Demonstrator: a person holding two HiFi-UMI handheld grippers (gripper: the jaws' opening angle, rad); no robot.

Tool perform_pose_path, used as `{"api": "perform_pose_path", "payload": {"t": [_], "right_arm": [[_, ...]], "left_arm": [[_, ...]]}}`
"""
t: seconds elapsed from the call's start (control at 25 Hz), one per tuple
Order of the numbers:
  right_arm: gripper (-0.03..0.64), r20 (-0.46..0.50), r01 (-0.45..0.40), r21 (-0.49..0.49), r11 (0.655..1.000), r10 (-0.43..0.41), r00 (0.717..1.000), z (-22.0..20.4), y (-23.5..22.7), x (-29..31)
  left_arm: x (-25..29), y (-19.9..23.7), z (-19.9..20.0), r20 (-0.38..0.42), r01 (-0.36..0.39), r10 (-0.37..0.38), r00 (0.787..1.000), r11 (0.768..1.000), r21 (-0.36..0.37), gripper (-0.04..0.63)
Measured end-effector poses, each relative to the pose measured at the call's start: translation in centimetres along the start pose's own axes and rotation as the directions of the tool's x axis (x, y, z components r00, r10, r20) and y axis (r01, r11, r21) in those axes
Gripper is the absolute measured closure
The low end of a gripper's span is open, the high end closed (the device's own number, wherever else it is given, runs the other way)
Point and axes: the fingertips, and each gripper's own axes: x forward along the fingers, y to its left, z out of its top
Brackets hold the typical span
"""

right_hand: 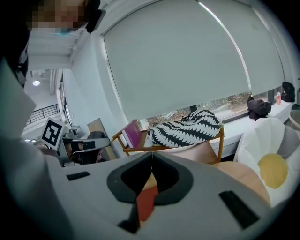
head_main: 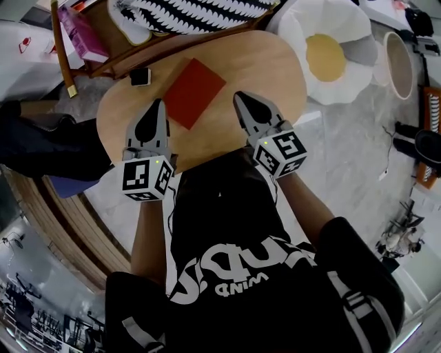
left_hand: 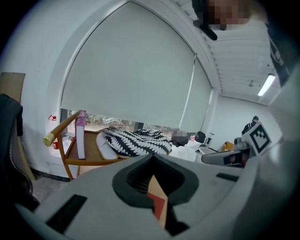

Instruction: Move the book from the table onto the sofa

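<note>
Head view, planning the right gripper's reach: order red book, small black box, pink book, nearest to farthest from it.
1. Red book, on the table, just left of the right gripper.
2. Small black box, at the table's far edge.
3. Pink book, upper left on the wooden seat.

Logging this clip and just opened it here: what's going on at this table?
A person holds a gripper in each hand over a round wooden table. A red book lies flat on it, untouched. The left gripper and the right gripper are both shut and empty, flanking the book's near side. The sofa, with a black-and-white cushion, stands beyond the table; the book is not yet on it.
</note>
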Motion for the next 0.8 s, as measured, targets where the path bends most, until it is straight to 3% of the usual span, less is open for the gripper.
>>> {"api": "perform_pose_path", "payload": {"t": [0.48,0.8], "right_arm": [[0.615,0.001,0.042,0.006,0.999,-0.042,0.999,-6.2,-2.4,5.2],[0.615,0.028,0.070,0.080,0.994,-0.073,0.997,-10.3,-4.3,7.0]], "left_arm": [[4.2,3.6,-6.5,-0.010,0.005,-0.004,1.000,1.000,0.004,0.588],[7.0,4.1,-10.5,-0.015,0.040,-0.040,0.999,0.999,0.004,0.588]]}}
